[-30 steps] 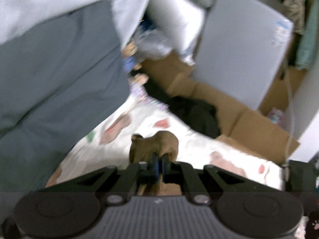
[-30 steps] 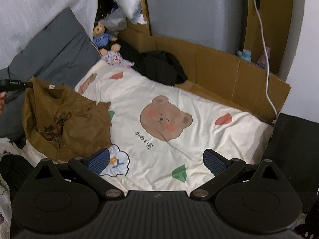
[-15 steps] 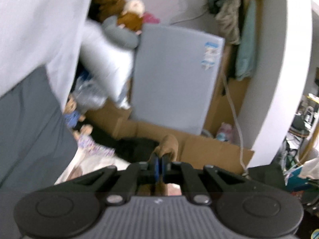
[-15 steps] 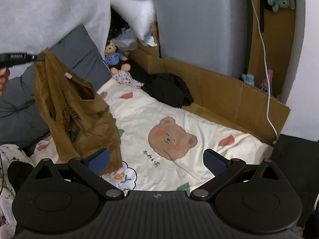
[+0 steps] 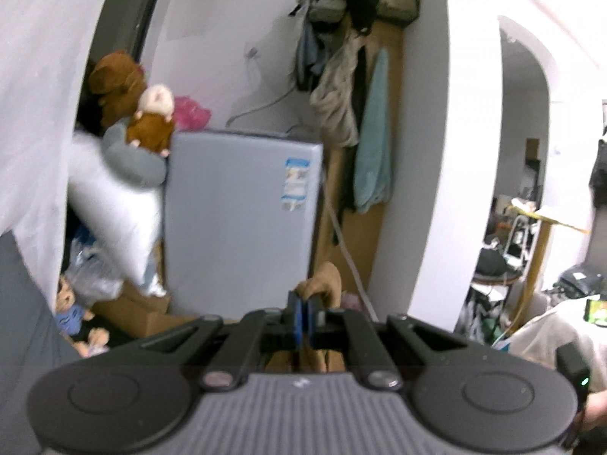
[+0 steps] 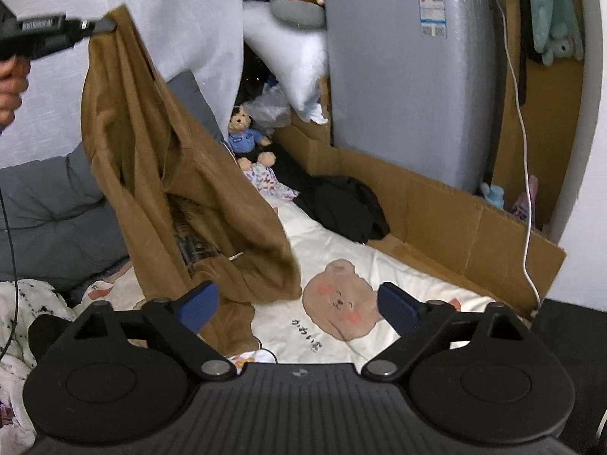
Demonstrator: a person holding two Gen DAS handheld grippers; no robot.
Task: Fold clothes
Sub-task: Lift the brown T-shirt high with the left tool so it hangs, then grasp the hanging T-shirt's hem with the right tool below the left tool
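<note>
A brown garment (image 6: pixel 182 197) hangs in the air at the left of the right wrist view, its lower edge near the cream bear-print bedsheet (image 6: pixel 341 265). My left gripper (image 6: pixel 102 24) is shut on the garment's top corner and holds it high; in the left wrist view the left gripper (image 5: pixel 302 316) pinches a bit of the brown cloth (image 5: pixel 326 280). My right gripper (image 6: pixel 299 305) is open and empty, low over the sheet, with its left pad close to the hanging cloth.
A grey pillow (image 6: pixel 53 197) lies at the left. A black garment (image 6: pixel 341 204) and a small teddy bear (image 6: pixel 246 136) lie at the far side of the bed. A cardboard wall (image 6: pixel 455 216) and a grey appliance (image 6: pixel 409 76) stand behind.
My left gripper has lifted the brown garment from the bed up into the air, so it now hangs. The right gripper has stayed open and shifted slightly.
</note>
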